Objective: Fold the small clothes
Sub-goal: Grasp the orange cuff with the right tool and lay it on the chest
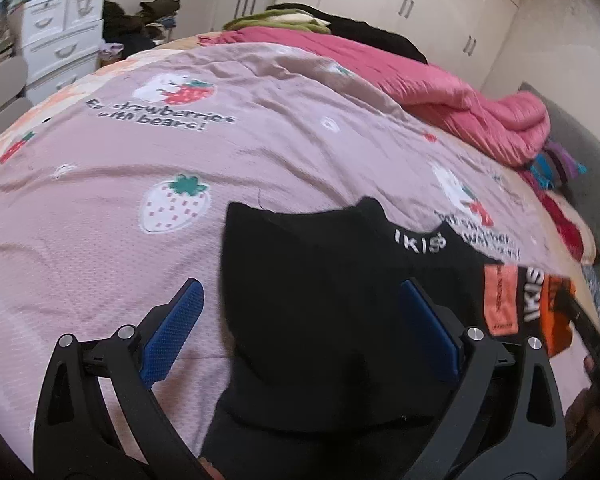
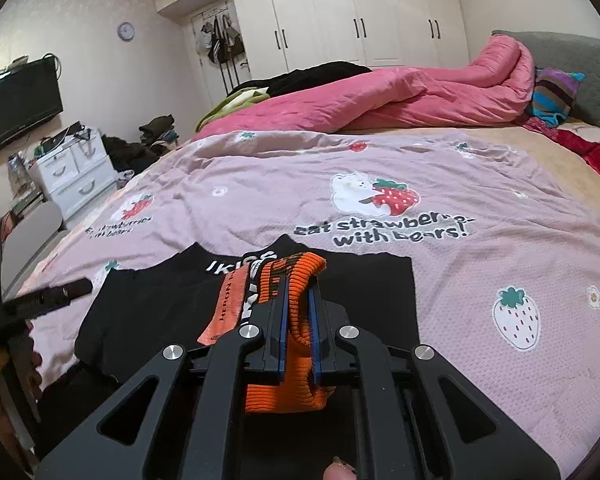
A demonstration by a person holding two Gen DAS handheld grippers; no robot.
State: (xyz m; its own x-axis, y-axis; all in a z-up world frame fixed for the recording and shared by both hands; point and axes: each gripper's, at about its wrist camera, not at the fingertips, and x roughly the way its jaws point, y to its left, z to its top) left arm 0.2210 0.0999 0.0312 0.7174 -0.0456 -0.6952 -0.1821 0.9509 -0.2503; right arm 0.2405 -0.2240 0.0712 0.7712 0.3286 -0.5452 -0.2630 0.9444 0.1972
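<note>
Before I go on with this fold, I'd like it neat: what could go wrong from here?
The right gripper pinches only the orange ribbed band, so lifting may stretch it or bunch the black garment. The left gripper is open astride the black cloth, holding nothing down, so the garment could slide on the wrinkled pink sheet.

Black garment's (image 1: pixel 320 320) near edge hidden below the left hand-held gripper (image 1: pixel 300 320); bedspread lettering (image 1: pixel 160 116) blurred.
</note>
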